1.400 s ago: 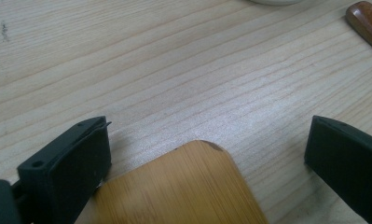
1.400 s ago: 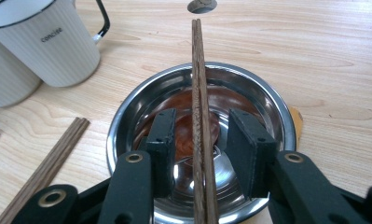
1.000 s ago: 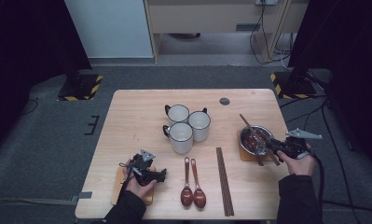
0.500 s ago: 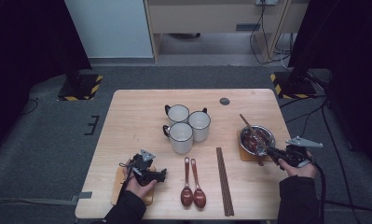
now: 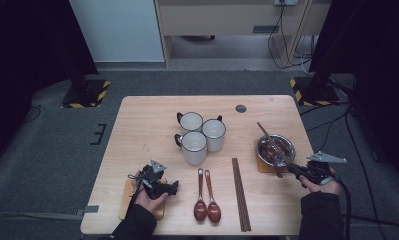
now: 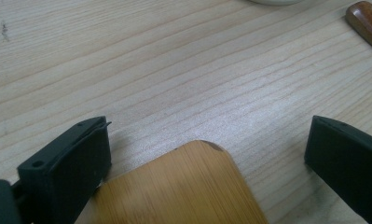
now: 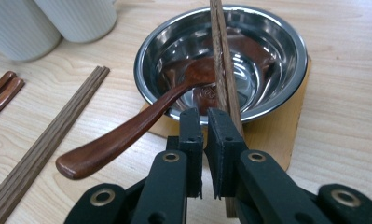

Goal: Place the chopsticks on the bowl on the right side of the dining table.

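Observation:
A steel bowl stands on a bamboo coaster at the table's right. A dark wooden spoon and a pair of chopsticks lie in it. My right gripper sits at the bowl's near rim. Its jaws have just been closing and now stand shut, with only a thin slit and nothing seen between them. The chopsticks run beneath its right jaw. My left gripper is open and low over the corner of a second bamboo coaster.
Three white mugs cluster at the table's centre. Two wooden spoons and another chopstick pair lie between my hands. A small dark disc sits near the far edge.
My right gripper has drawn back a little from the bowl toward the near edge and sunk lower. The left gripper has stayed put.

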Demonstrator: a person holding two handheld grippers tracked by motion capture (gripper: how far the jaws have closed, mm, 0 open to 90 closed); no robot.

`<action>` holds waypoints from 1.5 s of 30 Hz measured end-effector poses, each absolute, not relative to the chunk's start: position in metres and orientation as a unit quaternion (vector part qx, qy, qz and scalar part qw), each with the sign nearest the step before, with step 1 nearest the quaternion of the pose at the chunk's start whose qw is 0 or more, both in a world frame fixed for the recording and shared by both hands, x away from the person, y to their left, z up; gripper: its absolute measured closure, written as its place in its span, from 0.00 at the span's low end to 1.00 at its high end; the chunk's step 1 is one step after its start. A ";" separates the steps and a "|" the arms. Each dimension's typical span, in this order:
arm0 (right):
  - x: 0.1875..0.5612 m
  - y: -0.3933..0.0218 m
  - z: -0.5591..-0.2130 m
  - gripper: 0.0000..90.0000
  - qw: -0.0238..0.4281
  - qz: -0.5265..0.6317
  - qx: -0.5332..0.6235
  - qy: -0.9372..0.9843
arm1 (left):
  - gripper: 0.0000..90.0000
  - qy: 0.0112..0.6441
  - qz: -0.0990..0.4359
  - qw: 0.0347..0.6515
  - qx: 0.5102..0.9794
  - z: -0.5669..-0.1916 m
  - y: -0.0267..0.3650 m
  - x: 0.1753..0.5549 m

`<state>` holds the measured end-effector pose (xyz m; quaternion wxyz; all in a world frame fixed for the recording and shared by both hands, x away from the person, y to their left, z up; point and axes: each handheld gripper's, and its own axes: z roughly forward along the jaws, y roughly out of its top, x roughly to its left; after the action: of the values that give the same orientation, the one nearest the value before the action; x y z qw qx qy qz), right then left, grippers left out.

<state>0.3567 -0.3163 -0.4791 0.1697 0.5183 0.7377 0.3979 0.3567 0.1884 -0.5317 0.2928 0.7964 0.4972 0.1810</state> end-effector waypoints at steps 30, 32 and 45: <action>0.358 -0.333 -0.486 0.81 0.176 0.388 0.541 0.725 | 0.00 0.497 0.181 0.293 0.796 -0.532 0.188 0.357; 0.358 -0.334 -0.486 0.81 0.178 0.388 0.541 0.724 | 0.00 0.497 0.181 0.293 0.796 -0.532 0.188 0.357; 0.359 -0.339 -0.487 0.76 0.183 0.390 0.550 0.716 | 0.00 0.497 0.181 0.293 0.796 -0.532 0.188 0.357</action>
<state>0.3586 -0.3390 -0.4869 0.1833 0.5496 0.7158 0.3899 0.3567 0.1884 -0.5317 0.2928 0.7965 0.4971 0.1810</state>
